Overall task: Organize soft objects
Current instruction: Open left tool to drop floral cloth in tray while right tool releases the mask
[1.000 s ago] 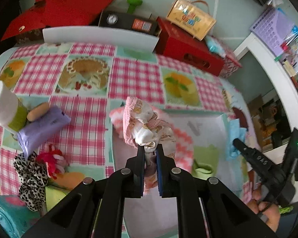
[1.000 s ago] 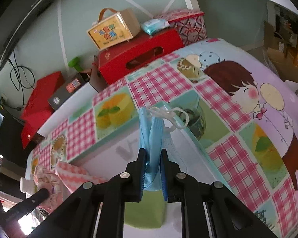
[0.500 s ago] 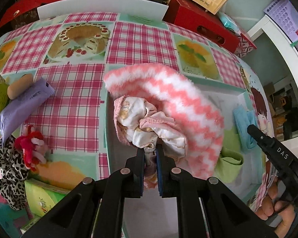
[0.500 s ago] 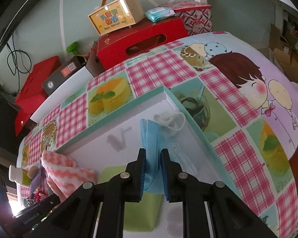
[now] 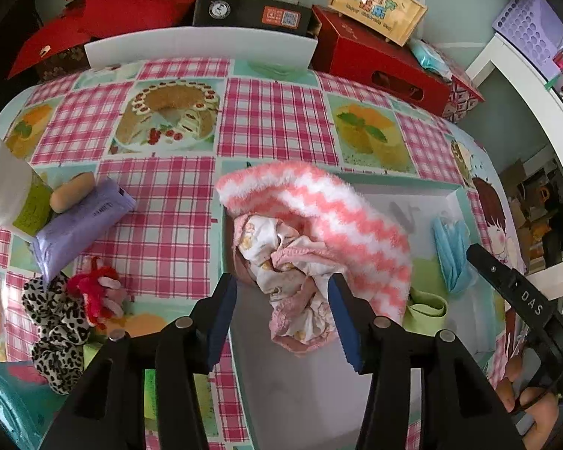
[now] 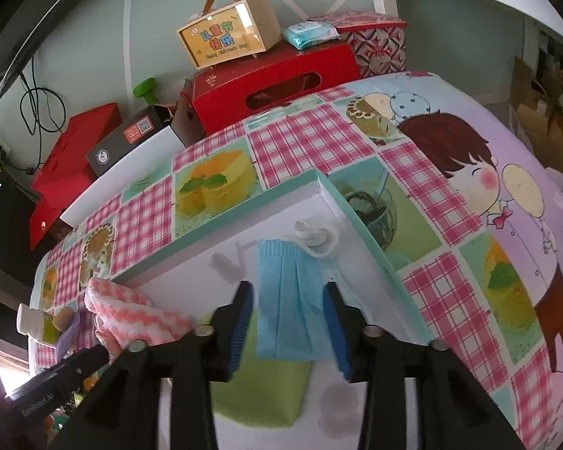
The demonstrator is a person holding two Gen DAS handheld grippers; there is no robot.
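Release step, by the look of it. On the counter (image 5: 274,120) at far left, leopard scrunchie (image 5: 56,322) and red hair tie (image 5: 97,292) outside the tray (image 5: 405,187). Left tool (image 5: 283,309) spread wide, crumpled printed cloth (image 5: 289,262) lying loose in the tray beside the pink zigzag towel (image 5: 319,206). Right tool (image 6: 289,326) equally wide over the blue face mask (image 6: 289,300), also in the tray. Next, probably: lift clear, then reach left for the scrunchie.
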